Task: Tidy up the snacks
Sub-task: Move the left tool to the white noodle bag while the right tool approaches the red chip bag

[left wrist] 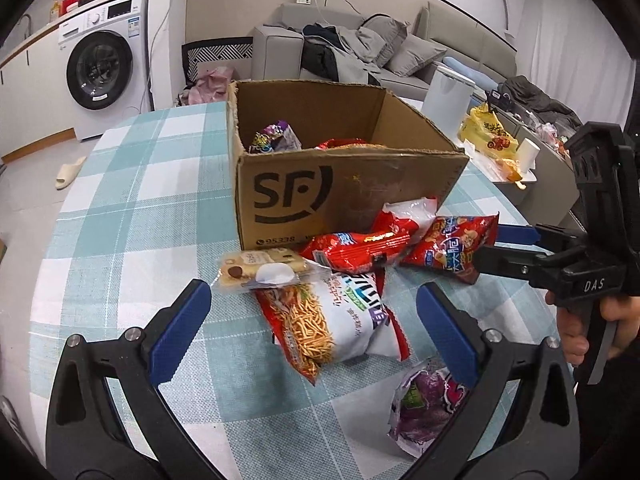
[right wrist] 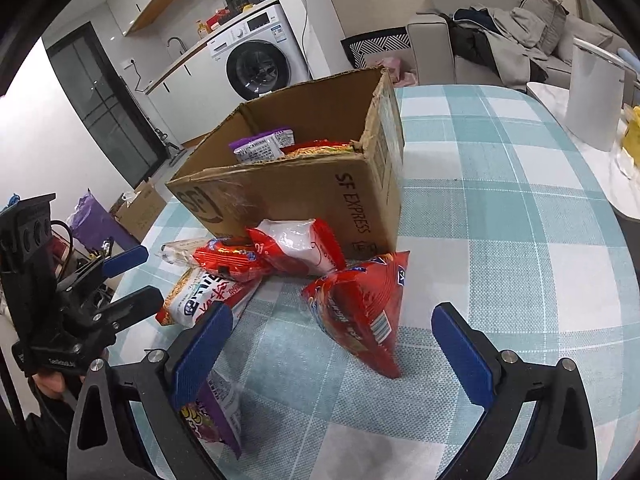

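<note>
Currently an open cardboard box (left wrist: 344,196) stands on the checked surface (left wrist: 132,208), already holding some packets. In front of the box lie loose snack bags (left wrist: 340,320). Both the left hand-held gripper (left wrist: 314,332) and right hand-held gripper (right wrist: 332,348) are spread wide, empty. The red bag (right wrist: 360,312) before the box looks puffy and may slip or crush if pinched hard.

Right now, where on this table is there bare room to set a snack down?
Bare checked cloth lies left of the cardboard box, and more on its SF EXPRESS side. It is crowded in front of the box, around the red packets.
</note>
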Demonstrator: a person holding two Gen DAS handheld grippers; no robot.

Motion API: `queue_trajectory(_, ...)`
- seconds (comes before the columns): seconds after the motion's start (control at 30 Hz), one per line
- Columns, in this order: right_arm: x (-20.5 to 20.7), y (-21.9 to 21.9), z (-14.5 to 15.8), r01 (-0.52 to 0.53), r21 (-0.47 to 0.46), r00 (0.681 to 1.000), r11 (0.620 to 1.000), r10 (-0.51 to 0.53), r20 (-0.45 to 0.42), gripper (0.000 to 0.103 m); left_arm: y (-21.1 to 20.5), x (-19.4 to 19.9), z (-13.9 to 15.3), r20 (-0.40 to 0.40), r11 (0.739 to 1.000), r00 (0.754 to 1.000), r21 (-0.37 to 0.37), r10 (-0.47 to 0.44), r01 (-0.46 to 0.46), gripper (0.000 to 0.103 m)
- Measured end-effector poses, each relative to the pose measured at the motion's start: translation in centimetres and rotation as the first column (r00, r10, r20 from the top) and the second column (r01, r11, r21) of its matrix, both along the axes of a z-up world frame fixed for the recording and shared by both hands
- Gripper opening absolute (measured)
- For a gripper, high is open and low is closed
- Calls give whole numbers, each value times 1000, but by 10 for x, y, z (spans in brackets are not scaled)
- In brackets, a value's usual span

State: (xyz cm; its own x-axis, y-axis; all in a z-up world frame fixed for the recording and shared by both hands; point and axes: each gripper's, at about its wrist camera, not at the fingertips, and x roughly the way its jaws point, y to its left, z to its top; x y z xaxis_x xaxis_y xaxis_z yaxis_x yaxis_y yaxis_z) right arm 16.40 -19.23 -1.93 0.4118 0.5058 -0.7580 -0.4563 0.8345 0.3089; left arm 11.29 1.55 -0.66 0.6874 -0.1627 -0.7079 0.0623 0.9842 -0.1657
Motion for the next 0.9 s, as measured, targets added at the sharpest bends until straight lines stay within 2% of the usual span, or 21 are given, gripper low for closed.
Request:
queue_trajectory(0.3,0,5,-7,-27,-13,999,1000,27,18,100,-4,7,-13,-53,999,999,-40,1,-3,102)
queue_trajectory(0.5,4,5,-17,-12,-24,1000,1000,12,13,89,-3,13,-26,-84,998,996,-61,16,-21,102)
queue_trajectory(0.77,11,5,-26,0,-34,1000,999,0,8,85,-4,20,-36,-93,998,995,-57,27,-32,102)
queue_trajectory(0.9,9,6,-26,-3,-34,1000,999,4,15,85,-5,23,-43,-105,998,994,-62,22,-28,99)
